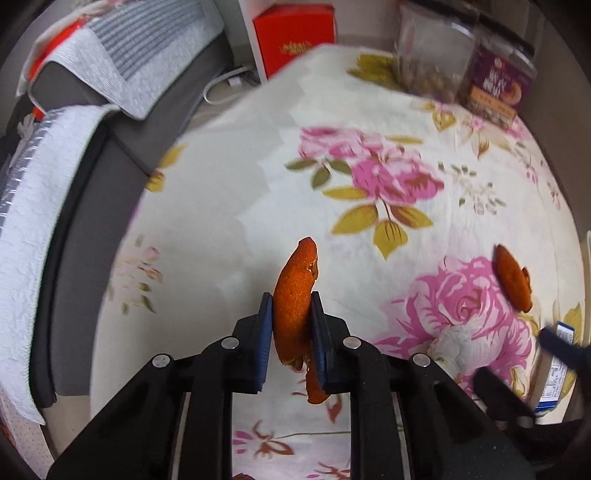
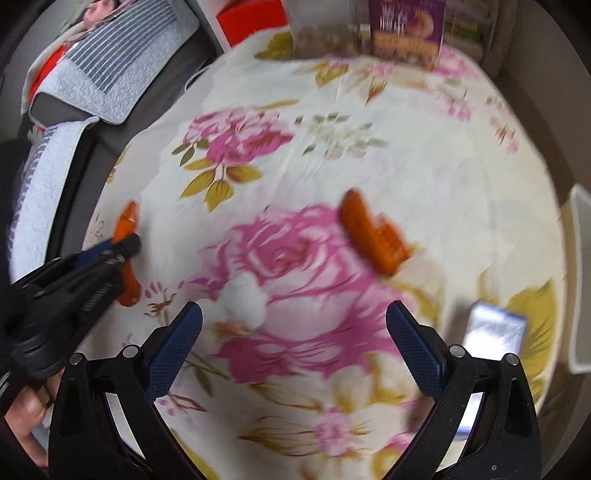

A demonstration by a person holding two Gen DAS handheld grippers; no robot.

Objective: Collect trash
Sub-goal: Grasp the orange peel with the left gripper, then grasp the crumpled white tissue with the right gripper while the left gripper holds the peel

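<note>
left gripper (image 1: 291, 306): pinching curled orange peel (image 1: 295, 291), light, bendy, mid-strip hold
right gripper (image 2: 293, 317): spread, empty
second peel (image 2: 373, 236): blurred, probably brittle; grab raised edge

Open tablecloth (image 2: 424, 155) mid-table (jars (image 2: 325, 33) crowd far edge).

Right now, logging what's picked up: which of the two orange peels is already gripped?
The long orange peel, clamped between the left gripper's blue pads. The other peel lies loose on the floral tablecloth.
</note>
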